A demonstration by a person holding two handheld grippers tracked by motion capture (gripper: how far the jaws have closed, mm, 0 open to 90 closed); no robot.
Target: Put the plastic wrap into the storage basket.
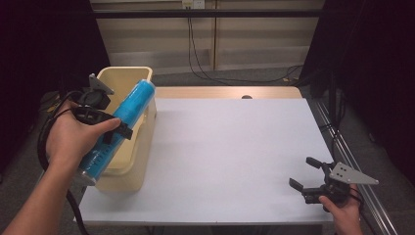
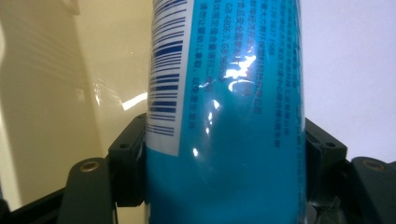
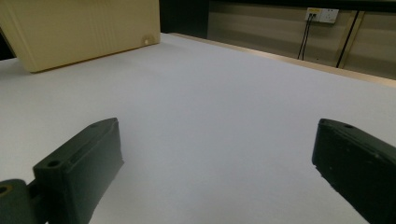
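Slanting across the cream plastic bin (image 1: 147, 132), the blue cylindrical can (image 1: 122, 122) lies tilted, its far end poking up past the bin's back rim and its near, silvery end low by the person's left forearm. That tilt looks like the way a long can has to go to pass the bin's narrow opening, whether it is going in or coming out; which of the two cannot be told. The left gripper (image 1: 113, 128) clamps the can around its middle, a sensible hold since it balances the length on either side. In the left gripper view the two black jaws press flat against opposite sides of the can (image 2: 229, 121), its barcode label and small print facing the camera, with the bin's pale inner wall (image 2: 56, 93) behind. So the jaws are closed onto the can, held apart by its width.

Resting near the front right corner of the white table (image 1: 225, 147), well apart from the bin, the right gripper (image 1: 306, 177) has its jaws spread wide with nothing between them, just bare tabletop (image 3: 219, 140) and the bin's outer wall (image 3: 79, 32) far off. It seems parked out of the way.
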